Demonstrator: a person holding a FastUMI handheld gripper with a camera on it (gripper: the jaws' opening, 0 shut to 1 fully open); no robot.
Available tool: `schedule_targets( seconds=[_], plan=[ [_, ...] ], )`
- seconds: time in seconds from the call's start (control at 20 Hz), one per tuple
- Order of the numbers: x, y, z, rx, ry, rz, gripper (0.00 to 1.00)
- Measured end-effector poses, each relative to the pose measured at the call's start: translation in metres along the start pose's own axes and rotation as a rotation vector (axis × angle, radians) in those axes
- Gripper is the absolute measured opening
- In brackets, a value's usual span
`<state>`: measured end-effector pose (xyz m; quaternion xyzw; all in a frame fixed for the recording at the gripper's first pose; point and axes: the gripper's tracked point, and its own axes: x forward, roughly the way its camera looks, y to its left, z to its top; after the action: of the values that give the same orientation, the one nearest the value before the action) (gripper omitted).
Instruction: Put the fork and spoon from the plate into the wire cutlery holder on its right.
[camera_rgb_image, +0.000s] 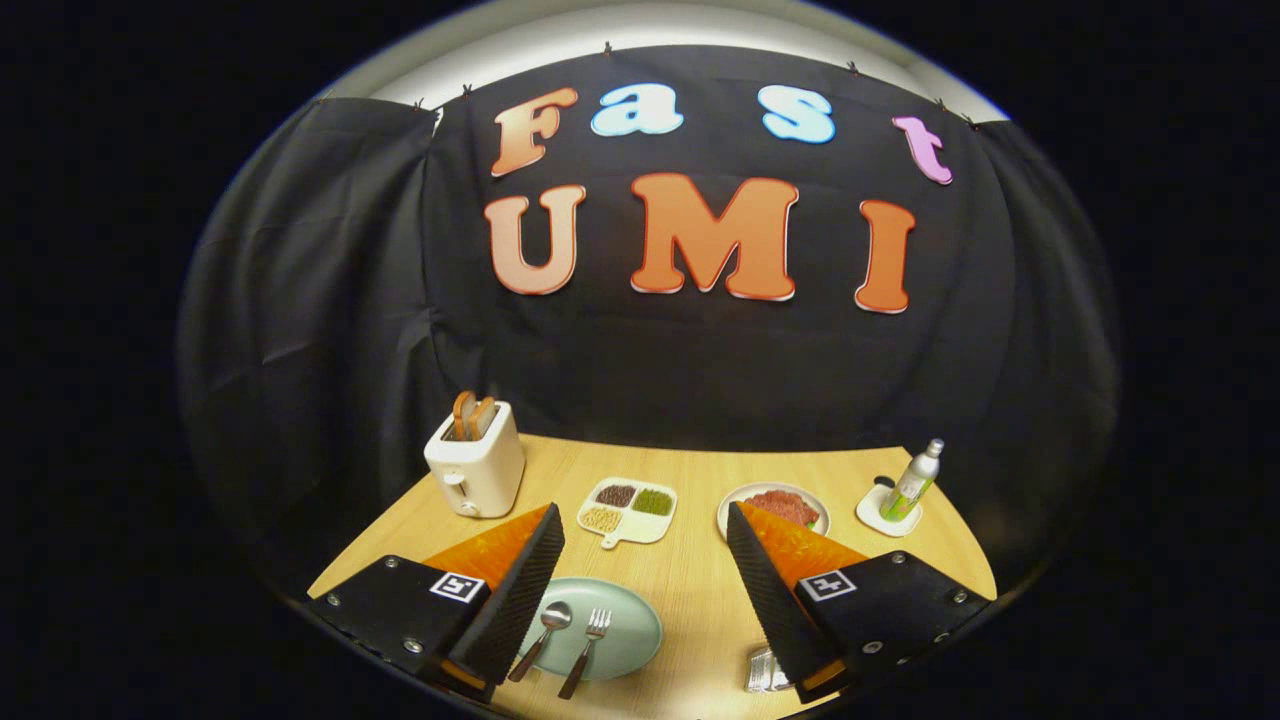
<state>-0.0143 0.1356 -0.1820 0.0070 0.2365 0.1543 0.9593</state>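
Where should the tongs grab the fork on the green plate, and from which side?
Probably mid-handle. The fork lies flat on the green plate, tines away, dark handle overhanging the near rim. The spoon lies close on its left, so come from above with the open tongs straddling the handle crosswise, one finger slipping between fork and spoon.

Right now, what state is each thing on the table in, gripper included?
Gripper: open, holding nothing, fingers spread either side of the plate.
Spoon: lying on the plate.
Fork: lying on the plate, beside the spoon.
Plate: flat on the table.
Wire cutlery holder: mostly hidden behind a finger, contents unclear.
Toaster: upright, bread in its slots.
Bottle: upright, capped.
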Motion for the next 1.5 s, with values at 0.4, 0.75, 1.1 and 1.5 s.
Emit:
schedule_targets(
  seconds=[0.4, 0.75, 1.1, 1.5],
  plan=[
    [0.031, 0.039, -0.117, 0.011, 0.394, 0.070, 0.95],
    [0.033, 0.064, -0.208, -0.009, 0.700, 0.109, 0.86],
    [0.040, 0.065, -0.260, -0.046, 0.923, 0.089, 0.68],
    [0.047, 0.070, -0.284, -0.006, 1.050, 0.054, 0.34]
  ],
)
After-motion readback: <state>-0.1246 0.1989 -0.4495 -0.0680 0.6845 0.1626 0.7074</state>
